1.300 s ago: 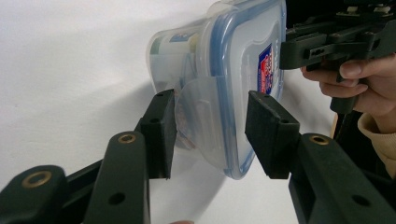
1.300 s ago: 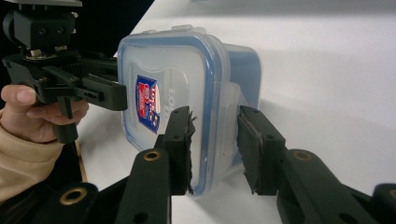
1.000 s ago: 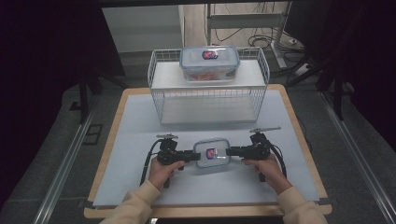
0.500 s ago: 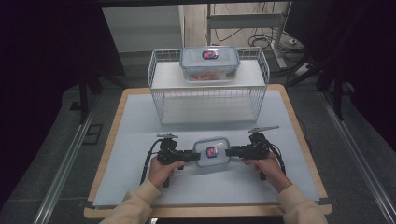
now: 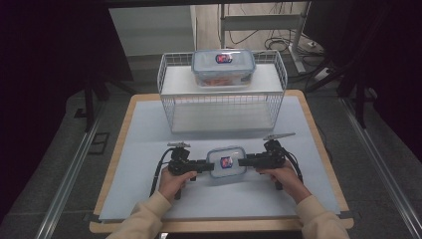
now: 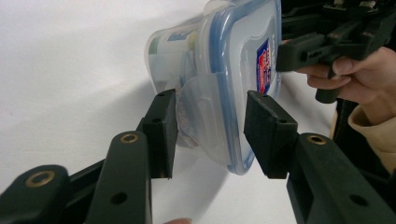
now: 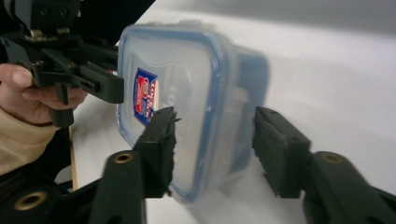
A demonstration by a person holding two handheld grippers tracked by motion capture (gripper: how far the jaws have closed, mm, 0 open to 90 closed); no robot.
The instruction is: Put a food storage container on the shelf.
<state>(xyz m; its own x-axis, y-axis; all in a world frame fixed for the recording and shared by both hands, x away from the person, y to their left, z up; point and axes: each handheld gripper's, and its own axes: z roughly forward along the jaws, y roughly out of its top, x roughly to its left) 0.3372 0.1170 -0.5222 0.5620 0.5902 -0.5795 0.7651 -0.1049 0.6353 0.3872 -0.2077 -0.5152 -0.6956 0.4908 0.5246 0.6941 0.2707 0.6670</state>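
Observation:
A clear lidded container (image 5: 226, 162) with a blue seal and a red-and-blue label lies on the pale mat (image 5: 144, 154) between both hands. My left gripper (image 5: 206, 165) holds its left end. In the left gripper view the pads (image 6: 161, 128) press the lid's side flap and rim of the container (image 6: 233, 56), with the left gripper (image 6: 210, 126) shut on it. My right gripper (image 5: 245, 162) is at the container's right end. Its jaws have just been opening. In the right gripper view they straddle the container (image 7: 187, 79), and the right gripper's (image 7: 212, 135) far pad stands slightly off the wall.
A white wire basket (image 5: 221, 107) stands upside down at the table's back. A second lidded container (image 5: 223, 67) rests on top of it. The wooden table edge (image 5: 321, 149) frames the mat. Dark floor and cables lie beyond.

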